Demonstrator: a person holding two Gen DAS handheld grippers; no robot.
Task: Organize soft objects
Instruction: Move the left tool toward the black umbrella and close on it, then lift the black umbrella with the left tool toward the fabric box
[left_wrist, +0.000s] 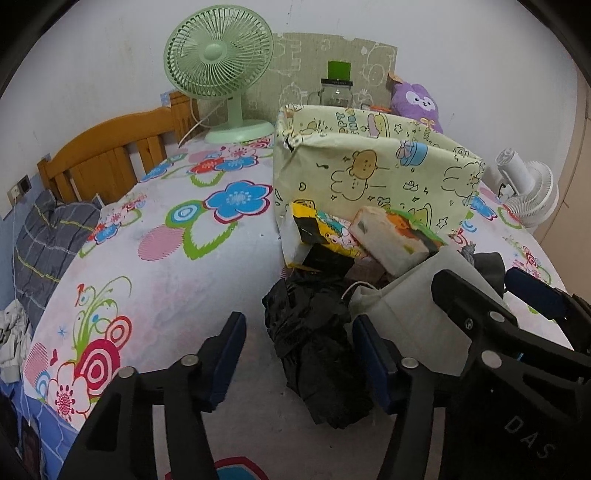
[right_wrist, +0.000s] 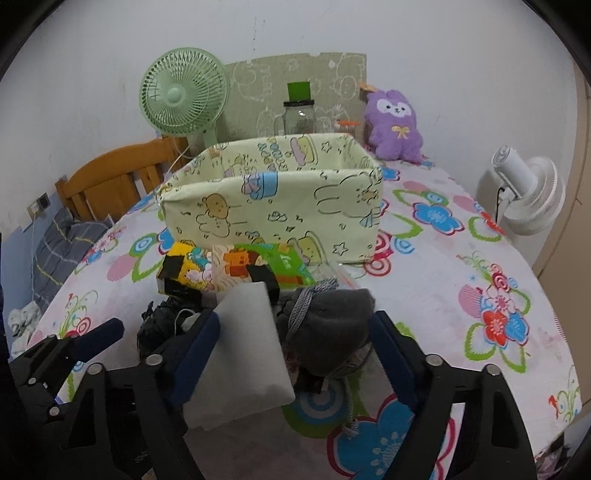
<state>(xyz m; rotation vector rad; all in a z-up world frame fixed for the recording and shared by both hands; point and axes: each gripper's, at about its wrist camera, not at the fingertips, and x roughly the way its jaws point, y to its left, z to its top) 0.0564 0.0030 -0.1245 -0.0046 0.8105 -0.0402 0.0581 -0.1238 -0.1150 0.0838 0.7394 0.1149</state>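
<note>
A pale yellow cartoon-print fabric bin stands on the floral bed. In front of it lies a pile: two printed packs, a crumpled black bag, a white pad and a grey knit drawstring pouch. My left gripper is open, its jaws either side of the black bag. My right gripper is open around the white pad and grey pouch; it also shows in the left wrist view.
A green desk fan and a wooden headboard stand at the back left. A glass jar and a purple plush toy sit behind the bin. A white fan stands off the right edge. A grey striped pillow lies left.
</note>
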